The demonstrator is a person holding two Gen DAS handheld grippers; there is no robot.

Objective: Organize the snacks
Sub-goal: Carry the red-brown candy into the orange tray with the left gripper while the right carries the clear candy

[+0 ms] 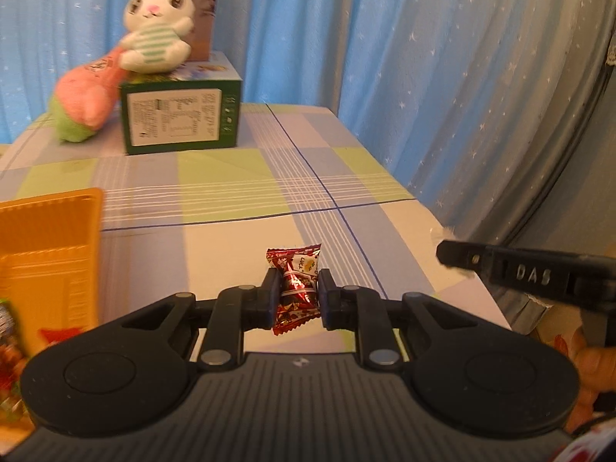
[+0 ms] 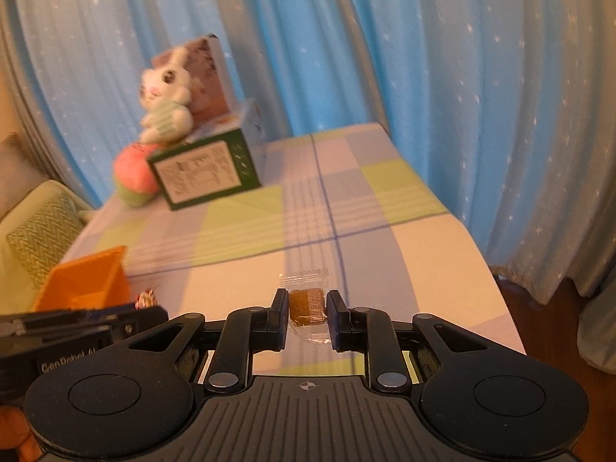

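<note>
My left gripper point(image 1: 298, 292) is shut on a red-brown wrapped candy point(image 1: 295, 288) and holds it above the checked tablecloth. My right gripper point(image 2: 308, 313) is shut on a clear-wrapped brown snack point(image 2: 307, 305), also above the cloth. An orange basket point(image 1: 50, 246) stands at the left of the left wrist view, with colourful snack packets point(image 1: 9, 350) at its near end. The basket also shows in the right wrist view point(image 2: 84, 283), with a red-white candy point(image 2: 147, 297) beside it. The right gripper's side shows in the left wrist view point(image 1: 531, 275); the left gripper's side shows in the right wrist view point(image 2: 77, 331).
A green box point(image 1: 181, 115) stands at the back left with a plush rabbit point(image 1: 158, 23) on it and a pink-green plush carrot point(image 1: 82, 104) beside it. Blue star curtains point(image 1: 442, 77) hang behind and to the right. The table's right edge point(image 1: 462, 254) is near. A cushioned seat point(image 2: 34, 227) stands left.
</note>
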